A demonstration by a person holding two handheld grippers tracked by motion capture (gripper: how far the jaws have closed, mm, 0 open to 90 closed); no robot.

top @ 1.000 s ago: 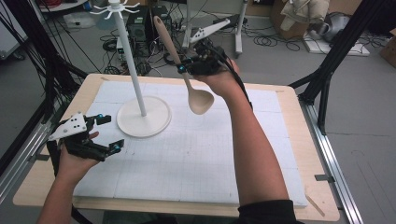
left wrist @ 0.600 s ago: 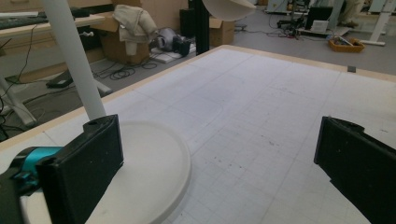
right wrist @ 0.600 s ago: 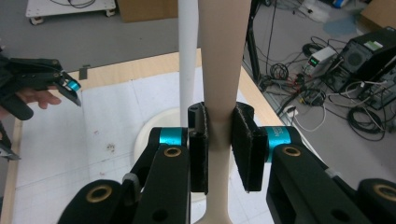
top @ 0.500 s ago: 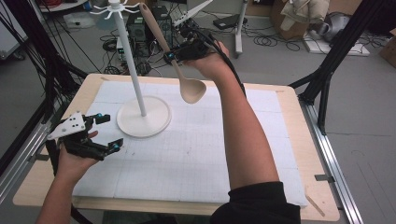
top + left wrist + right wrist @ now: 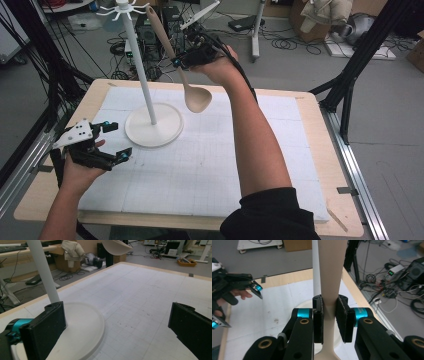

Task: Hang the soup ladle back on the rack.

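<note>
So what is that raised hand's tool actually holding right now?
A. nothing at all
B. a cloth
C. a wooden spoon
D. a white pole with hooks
C: the right gripper has its fingers pressed on the handle of the wooden spoon, lifted above the table beside the hook stand.

You have one wooden spoon (image 5: 182,75) and one white hook stand (image 5: 150,117) on one table (image 5: 310,165). You hold two grippers: one left gripper (image 5: 112,140) and one right gripper (image 5: 176,61).
</note>
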